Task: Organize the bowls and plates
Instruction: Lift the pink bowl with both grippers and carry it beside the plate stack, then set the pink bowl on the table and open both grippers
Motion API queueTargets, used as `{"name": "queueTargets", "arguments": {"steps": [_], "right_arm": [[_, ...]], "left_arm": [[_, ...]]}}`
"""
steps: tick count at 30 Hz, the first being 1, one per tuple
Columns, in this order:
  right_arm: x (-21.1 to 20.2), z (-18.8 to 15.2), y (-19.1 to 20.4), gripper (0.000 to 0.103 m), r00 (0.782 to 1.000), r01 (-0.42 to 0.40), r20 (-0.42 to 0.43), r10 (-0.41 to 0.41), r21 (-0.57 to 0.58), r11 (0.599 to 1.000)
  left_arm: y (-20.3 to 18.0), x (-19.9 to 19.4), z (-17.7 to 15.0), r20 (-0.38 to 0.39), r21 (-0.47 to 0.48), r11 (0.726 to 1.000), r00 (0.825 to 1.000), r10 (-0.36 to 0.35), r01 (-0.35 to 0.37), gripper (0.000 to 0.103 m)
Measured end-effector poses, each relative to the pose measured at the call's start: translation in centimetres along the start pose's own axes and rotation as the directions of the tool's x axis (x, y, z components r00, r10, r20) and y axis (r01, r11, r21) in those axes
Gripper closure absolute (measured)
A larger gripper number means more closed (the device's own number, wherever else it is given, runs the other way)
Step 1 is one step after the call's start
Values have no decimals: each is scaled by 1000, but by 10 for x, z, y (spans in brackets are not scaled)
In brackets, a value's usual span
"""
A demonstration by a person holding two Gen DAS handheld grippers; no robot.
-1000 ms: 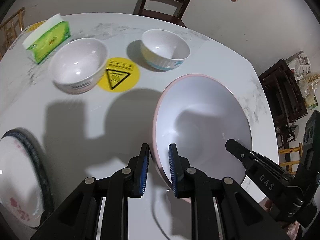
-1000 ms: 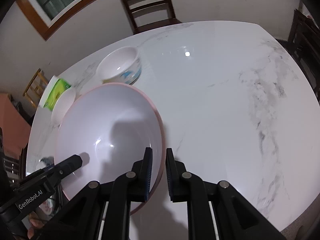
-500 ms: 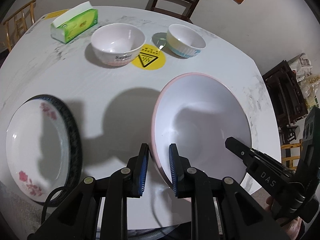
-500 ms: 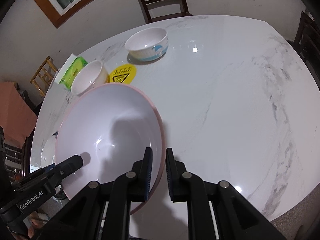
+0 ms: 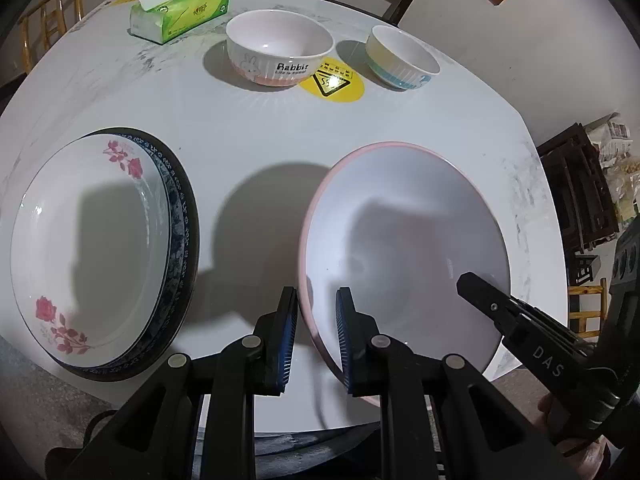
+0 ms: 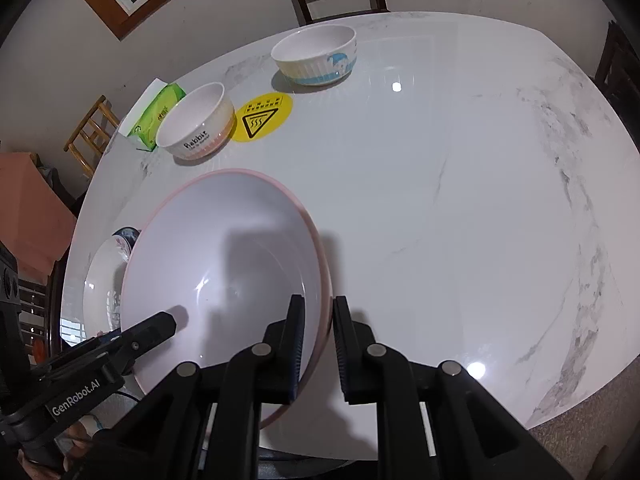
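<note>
A large pink-rimmed white plate (image 5: 404,236) is held above the table by both grippers. My left gripper (image 5: 317,308) is shut on its left rim. My right gripper (image 6: 317,320) is shut on its right rim (image 6: 324,280). To the left, a white rose-patterned plate (image 5: 92,236) lies stacked on a dark blue-rimmed plate (image 5: 186,216). At the back stand a white "Rabbit" bowl (image 5: 279,46) and a smaller bowl with a blue band (image 5: 404,58). The stack shows partly behind the held plate in the right wrist view (image 6: 104,276).
A green tissue box (image 5: 180,8) lies at the table's back left. A yellow warning sticker (image 5: 332,80) sits between the two bowls. Chairs stand behind the marble table (image 6: 460,200). The table's near edge is just below the grippers.
Both grippers have pulled back toward the near edge with the pink-rimmed plate. The bowls now look farther away and the stacked plates have come fully into the left view.
</note>
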State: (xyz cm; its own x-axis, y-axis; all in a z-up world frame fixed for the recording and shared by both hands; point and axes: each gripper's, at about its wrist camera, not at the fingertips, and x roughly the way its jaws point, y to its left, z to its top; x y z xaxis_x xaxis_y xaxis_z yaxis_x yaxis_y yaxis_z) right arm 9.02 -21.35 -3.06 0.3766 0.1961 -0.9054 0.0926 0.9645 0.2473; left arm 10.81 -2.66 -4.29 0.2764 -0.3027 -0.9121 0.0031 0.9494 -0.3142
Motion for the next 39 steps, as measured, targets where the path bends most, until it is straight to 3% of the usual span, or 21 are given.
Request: {"name": "queueTargets", "arguments": {"steps": [20,28,33,39], "right_arm": [[13,-7,1,86,1000,4,-27,-4,3,1000],[8,-4,4,70,1000,11,-15,-12,-28,1000],[-2,0,1,70,1000,13,15,-12,-32,999],[-21,13,0,70,998,-13,61,15,-34,999]], "left_arm": [[4,12,-4,-10,12,1000,1000,8,-8,87],[10,1,1,22,-4,1000,999,-25,25,69],[17,-15,3,61,-4,1000,998,-11,11,60],[29,-33,12,107,-17,1000,994,5,-3,59]]}}
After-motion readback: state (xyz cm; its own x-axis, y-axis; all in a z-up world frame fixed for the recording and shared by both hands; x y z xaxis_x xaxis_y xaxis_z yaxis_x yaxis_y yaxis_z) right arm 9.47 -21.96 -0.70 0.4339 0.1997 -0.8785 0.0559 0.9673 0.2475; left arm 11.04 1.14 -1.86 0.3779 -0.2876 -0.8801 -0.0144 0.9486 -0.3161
